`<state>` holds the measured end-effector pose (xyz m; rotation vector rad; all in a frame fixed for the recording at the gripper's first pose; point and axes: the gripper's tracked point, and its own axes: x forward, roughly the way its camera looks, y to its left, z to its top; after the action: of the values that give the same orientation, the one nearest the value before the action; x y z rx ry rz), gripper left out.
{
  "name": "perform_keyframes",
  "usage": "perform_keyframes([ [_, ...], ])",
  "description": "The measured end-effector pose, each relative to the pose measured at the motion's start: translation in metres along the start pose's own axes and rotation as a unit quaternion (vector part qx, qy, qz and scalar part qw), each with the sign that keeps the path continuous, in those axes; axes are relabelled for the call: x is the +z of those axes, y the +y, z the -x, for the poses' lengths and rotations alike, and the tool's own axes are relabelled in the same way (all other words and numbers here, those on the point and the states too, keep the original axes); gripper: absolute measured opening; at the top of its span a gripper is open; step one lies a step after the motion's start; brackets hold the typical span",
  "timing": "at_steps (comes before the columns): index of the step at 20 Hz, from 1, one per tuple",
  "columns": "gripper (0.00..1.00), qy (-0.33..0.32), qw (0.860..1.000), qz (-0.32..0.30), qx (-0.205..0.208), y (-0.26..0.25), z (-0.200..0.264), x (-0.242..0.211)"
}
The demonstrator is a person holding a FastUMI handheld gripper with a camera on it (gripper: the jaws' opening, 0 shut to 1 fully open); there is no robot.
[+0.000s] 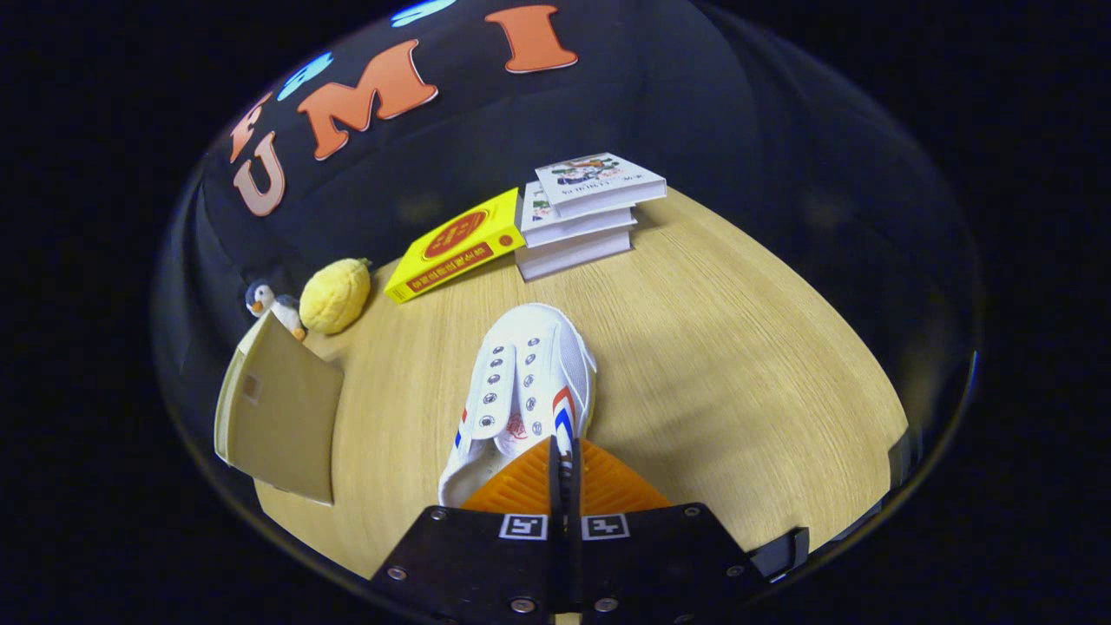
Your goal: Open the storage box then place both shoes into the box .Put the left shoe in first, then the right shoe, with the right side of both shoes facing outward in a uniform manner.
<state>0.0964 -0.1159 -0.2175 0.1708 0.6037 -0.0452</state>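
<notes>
The white shoe (528, 391) lies on the worktop (738, 365) just ahead of the fingers (564, 473), toe pointing away toward 12 o'clock, lace eyelets up, red and blue stripes on both flanks. The fingers are pressed nearly together at the shoe's heel end, and they look to be pinching the collar or heel edge on its right side, though the exact bite is hidden behind the fingers themselves. At about 9 o'clock from the shoe stands the storage box (278, 417), its beige lid panel tilted up, so it seems to be open; its inside cannot be made out. Beyond the box, at 10 o'clock, sit a yellow plush toy (334, 295) and a small penguin toy (269, 304). At 12 o'clock, well apart from the shoe, a yellow book (456, 243) leans against a stack of books (581, 213). Risks, as I judge them: a thin pinch on soft canvas may let the shoe swing or slip out when lifted; the dangling toe could catch the box's rim or knock the raised lid shut; and since which foot this shoe belongs to is hard to tell here, it could go in out of order or with the wrong side facing outward.
</notes>
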Motion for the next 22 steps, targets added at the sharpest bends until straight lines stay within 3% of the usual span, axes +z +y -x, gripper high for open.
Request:
perform_keyframes([
  [6, 0.0, -0.031, 0.999, -0.01, 0.006, 0.074, 0.039, 0.029],
  [12, 0.0, -0.072, 0.997, -0.012, 0.037, 0.194, 0.078, 0.053],
  [18, 0.0, -0.069, 0.994, 0.004, 0.09, 0.325, 0.085, 0.037],
  [22, 0.0, -0.043, 0.994, 0.031, 0.099, 0.376, 0.07, 0.011],
])
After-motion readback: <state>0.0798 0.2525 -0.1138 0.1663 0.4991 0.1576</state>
